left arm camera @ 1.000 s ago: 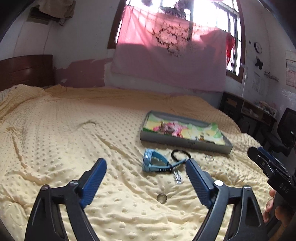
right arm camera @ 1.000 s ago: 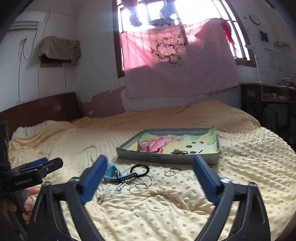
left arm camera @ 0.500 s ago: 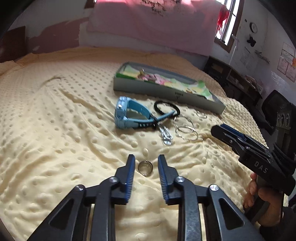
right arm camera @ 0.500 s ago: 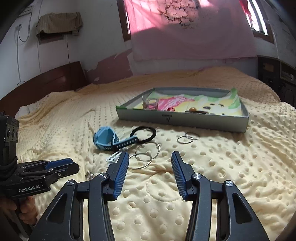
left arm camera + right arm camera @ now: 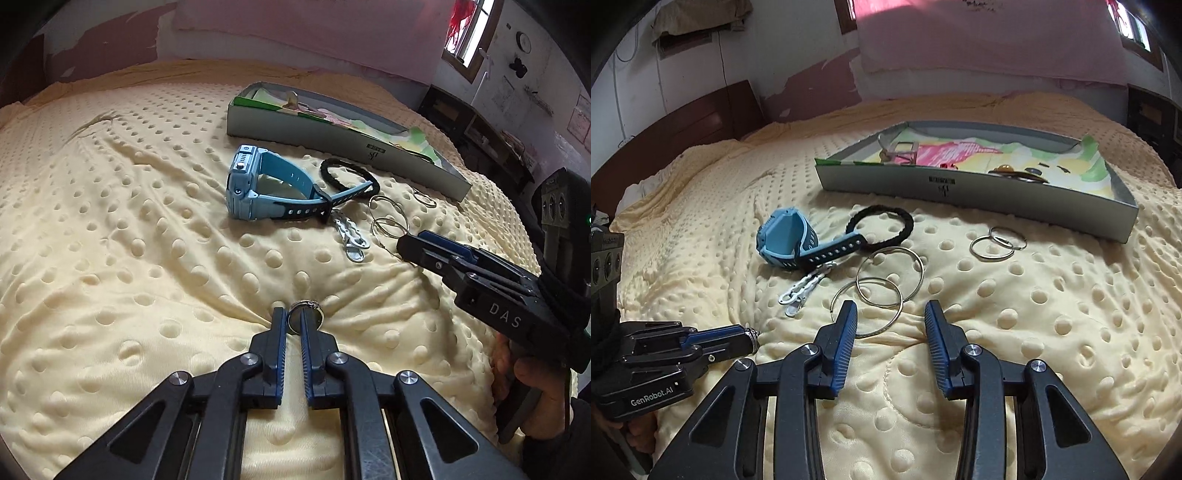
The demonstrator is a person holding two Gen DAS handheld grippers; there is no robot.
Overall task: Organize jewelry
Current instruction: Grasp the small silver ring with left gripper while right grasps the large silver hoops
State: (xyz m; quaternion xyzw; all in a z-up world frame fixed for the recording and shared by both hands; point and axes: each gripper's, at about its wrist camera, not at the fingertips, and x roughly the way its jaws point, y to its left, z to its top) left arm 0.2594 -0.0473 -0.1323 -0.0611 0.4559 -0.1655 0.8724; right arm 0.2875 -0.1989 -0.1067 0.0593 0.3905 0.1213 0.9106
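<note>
Left wrist view first: we are pinching a small silver ring (image 5: 306, 312) with our left gripper (image 5: 293, 320), the blue pads pressed onto one side of its band while it is sitting on the dotted yellow blanket (image 5: 129, 240). Beyond it, a light blue watch (image 5: 258, 188) is lying on its side, its strap crossing a black hair tie (image 5: 349, 176), with a white chain clasp (image 5: 351, 236) just beside the strap end. Farther back the grey tray (image 5: 332, 136) is resting on the blanket, and our right gripper (image 5: 410, 245) is reaching in from the right, over two large wire hoops (image 5: 388, 218). Right wrist view next: our right gripper (image 5: 891, 314) is closing, jaws still spread, gripping nothing, straddling the near edge of one large hoop (image 5: 868, 306). Two smaller hoops (image 5: 997, 245) are lying near the tray (image 5: 960, 188). At lower left our left gripper (image 5: 751, 338) is holding the ring (image 5: 753, 338) at its tip.
</note>
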